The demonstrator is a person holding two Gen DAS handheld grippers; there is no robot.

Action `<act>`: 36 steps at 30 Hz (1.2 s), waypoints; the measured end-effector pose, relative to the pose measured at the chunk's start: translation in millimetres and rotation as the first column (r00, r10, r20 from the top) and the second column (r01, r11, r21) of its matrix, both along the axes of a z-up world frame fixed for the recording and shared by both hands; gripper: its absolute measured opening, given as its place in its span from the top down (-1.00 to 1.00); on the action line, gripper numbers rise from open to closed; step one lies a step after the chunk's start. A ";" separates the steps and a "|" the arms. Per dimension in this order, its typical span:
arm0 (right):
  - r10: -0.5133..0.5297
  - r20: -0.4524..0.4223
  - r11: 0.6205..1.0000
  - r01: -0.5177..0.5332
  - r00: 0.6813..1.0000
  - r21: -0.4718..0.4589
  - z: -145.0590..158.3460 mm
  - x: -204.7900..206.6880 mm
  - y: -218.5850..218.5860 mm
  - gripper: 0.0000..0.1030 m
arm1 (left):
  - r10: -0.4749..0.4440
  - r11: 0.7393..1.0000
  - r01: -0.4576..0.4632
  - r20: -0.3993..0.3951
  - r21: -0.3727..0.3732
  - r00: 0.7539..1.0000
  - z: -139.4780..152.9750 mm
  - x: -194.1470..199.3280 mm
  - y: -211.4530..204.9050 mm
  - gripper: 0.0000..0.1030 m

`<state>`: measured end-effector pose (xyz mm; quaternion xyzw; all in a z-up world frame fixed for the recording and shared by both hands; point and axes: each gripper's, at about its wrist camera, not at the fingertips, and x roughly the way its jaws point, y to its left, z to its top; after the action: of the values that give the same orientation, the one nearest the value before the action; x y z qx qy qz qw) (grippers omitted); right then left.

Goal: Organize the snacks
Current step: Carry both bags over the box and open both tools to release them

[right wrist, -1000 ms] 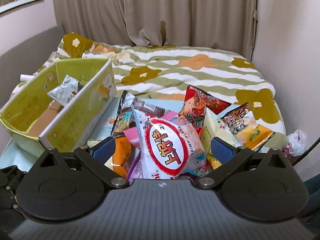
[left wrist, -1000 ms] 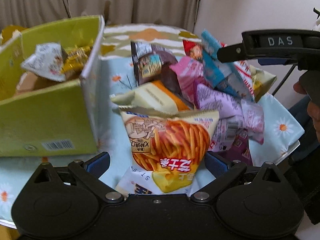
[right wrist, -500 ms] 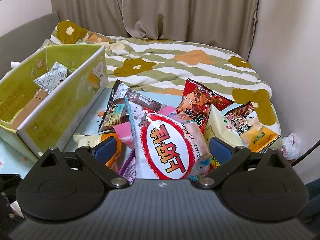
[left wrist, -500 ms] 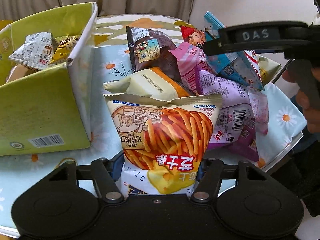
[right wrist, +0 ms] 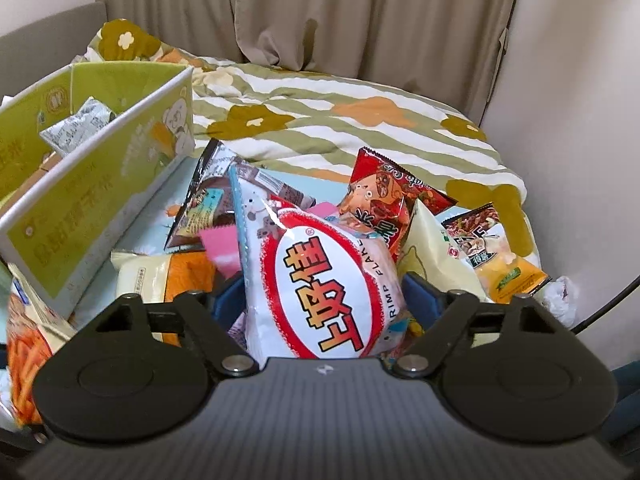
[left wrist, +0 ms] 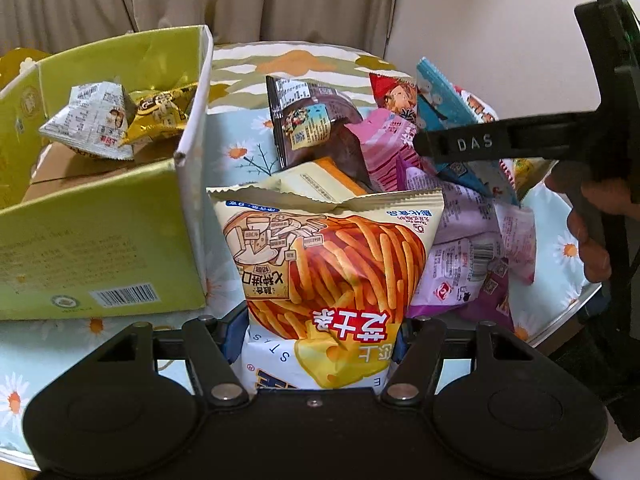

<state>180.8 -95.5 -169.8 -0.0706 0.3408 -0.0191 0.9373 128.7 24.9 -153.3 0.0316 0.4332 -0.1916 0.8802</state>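
My left gripper (left wrist: 318, 334) is shut on an orange fries-picture snack bag (left wrist: 332, 268) and holds it upright in front of the pile. My right gripper (right wrist: 326, 300) is shut on a white shrimp-flakes bag (right wrist: 332, 292) with a red oval label. The right gripper also shows in the left wrist view (left wrist: 520, 140) as a black bar over the pile. A green cardboard box (left wrist: 100, 236) stands at the left, with a white packet (left wrist: 90, 122) and a gold packet (left wrist: 160, 114) inside. The box also shows in the right wrist view (right wrist: 100, 184).
A pile of snack bags lies on the daisy-print table (left wrist: 240, 152): brown (left wrist: 316, 120), pink (left wrist: 384, 144), purple (left wrist: 468, 248), red (right wrist: 388, 200) and yellow (right wrist: 496, 256). A bed with a flowered striped cover (right wrist: 340, 120) and curtains are behind. The table edge (left wrist: 568, 316) is at right.
My left gripper has closed on the fries bag and lifted it. My right gripper has closed on the shrimp-flakes bag and raised it.
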 end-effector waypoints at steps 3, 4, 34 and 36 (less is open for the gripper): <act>0.010 -0.005 1.000 -0.010 1.000 0.017 0.8 -1.7 -2.6 -0.55 | 0.005 1.000 -0.005 0.011 -0.005 1.000 4.4 0.3 0.4 -0.33; 0.010 -0.003 1.000 -0.010 1.000 0.026 1.5 -2.5 -3.6 -0.53 | 0.007 1.000 -0.007 0.015 -0.006 1.000 6.6 0.3 0.0 -0.33; 0.161 0.209 0.965 -0.198 0.965 0.171 127.0 -19.9 40.3 -0.48 | 0.262 0.965 -0.254 0.306 -0.067 0.915 146.0 -5.9 66.9 -0.33; 0.176 0.217 0.958 -0.218 0.960 0.184 133.5 -14.8 54.1 -0.48 | 0.274 0.961 -0.271 0.315 -0.056 0.909 152.7 3.8 81.0 -0.33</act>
<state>166.0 -41.4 -36.3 -0.0046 0.2369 0.1033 0.9660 132.5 105.9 -0.5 -0.0035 0.2841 -0.0618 0.9568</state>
